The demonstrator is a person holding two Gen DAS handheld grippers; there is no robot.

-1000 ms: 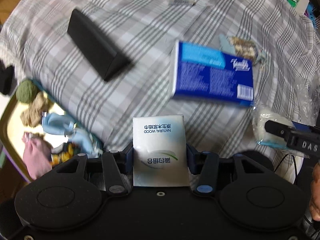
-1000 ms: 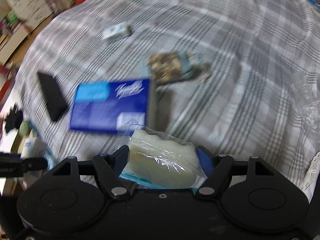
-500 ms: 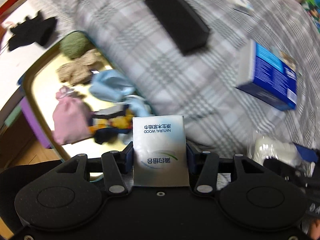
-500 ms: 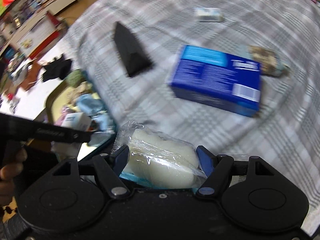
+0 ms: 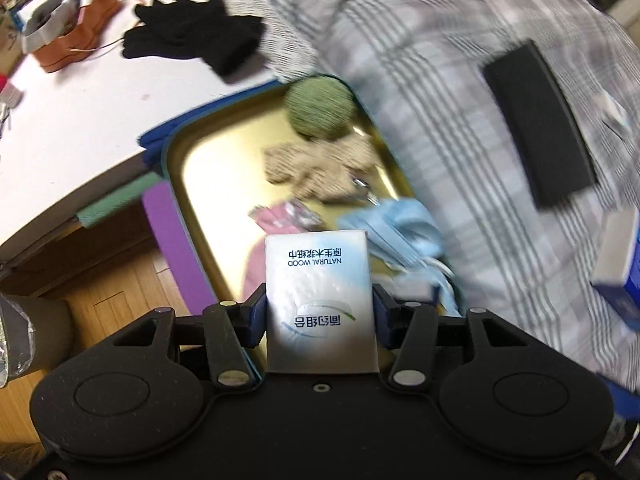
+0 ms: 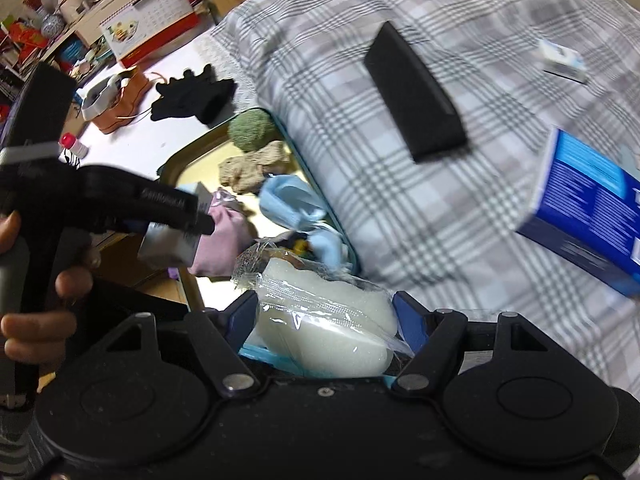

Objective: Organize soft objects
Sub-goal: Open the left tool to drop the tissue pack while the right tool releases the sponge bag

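Since both items are soft and light, the lines below judge the handling first and the looks second.

Tissue pack, handling: the tissue pack [image 5: 320, 296] looks light and squashy, with a slick plastic skin. Its flat sides suit the pads, and the hold sits low on the pack, so its top end could tip.

Sponge, handling: the wrapped sponge [image 6: 324, 328] looks very light and springy. Its loose clear film is slippery and crinkles, so a hold across the foam body, not on the film, seems safest.

Left tongs: the left gripper [image 5: 320, 312] is clenched on the tissue pack, one pad on each side.

Right tongs: the right gripper [image 6: 326, 320] is clamped around the wrapped sponge, jaws wide because the foam is wide.

Tissue pack, looks: white packet, blue-green swirl logo, "NATURAL WOOD" printed on it, seen upside down.

Sponge, looks: pale cream foam in clear wrap, blue edge beneath.

Tissue pack, place: at 6 o'clock of the left wrist view, over the near end of the gold tray [image 5: 208, 168].

Sponge, place: at 6 o'clock of the right wrist view, beside the tray's near corner.

Tray contents: green yarn ball [image 5: 320, 108] at 12 o'clock, tan knit piece [image 5: 316, 168] below it, light blue cloth [image 5: 400, 232] at 3 o'clock, pink pouch [image 6: 220, 240] partly hidden.
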